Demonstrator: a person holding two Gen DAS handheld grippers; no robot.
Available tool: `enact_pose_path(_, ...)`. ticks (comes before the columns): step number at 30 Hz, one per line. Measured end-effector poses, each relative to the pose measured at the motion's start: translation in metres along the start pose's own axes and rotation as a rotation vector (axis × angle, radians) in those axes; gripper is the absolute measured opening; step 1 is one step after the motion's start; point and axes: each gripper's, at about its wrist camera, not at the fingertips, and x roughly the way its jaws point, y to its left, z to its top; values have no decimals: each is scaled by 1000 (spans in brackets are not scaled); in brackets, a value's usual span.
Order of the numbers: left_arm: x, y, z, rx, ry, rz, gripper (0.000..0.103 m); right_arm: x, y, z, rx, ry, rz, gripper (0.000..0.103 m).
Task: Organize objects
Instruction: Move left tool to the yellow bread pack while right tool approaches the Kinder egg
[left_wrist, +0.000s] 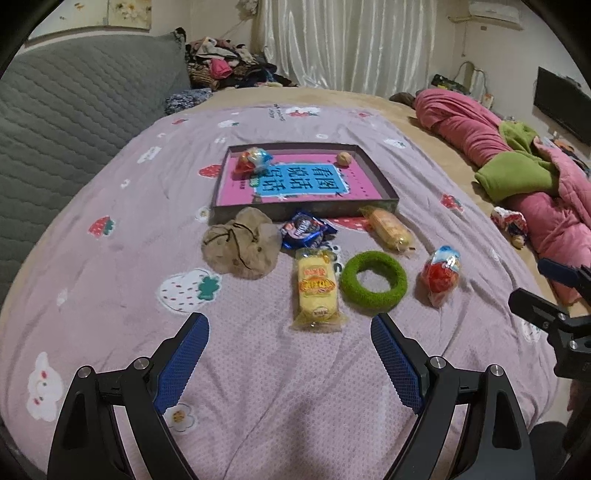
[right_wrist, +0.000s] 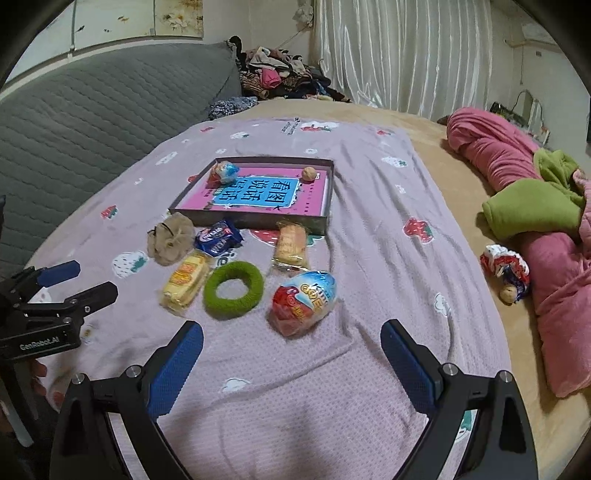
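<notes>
Pink strawberry blanket carries a shallow tray; just before it lie snacks and a green ring. Left gripper and right gripper hover spread wide, holding nothing.

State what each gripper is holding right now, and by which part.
Nothing is held. The left gripper and the right gripper are both open and empty, above the blanket.
</notes>
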Motion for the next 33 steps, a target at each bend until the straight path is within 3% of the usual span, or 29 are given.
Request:
enact_pose_path(9, 21, -1, -10, 12, -24, -23, 90, 12, 1, -9, -25, -36, -49, 97)
enact_pose_path(15, 38, -1, -15, 13, -4, -30, 90, 23, -7, -11, 45, -36, -21, 97)
enact_pose_path(33, 82, -3, -13, 4, 58, -61, 90, 54, -10, -9, 59, 3, -31, 97)
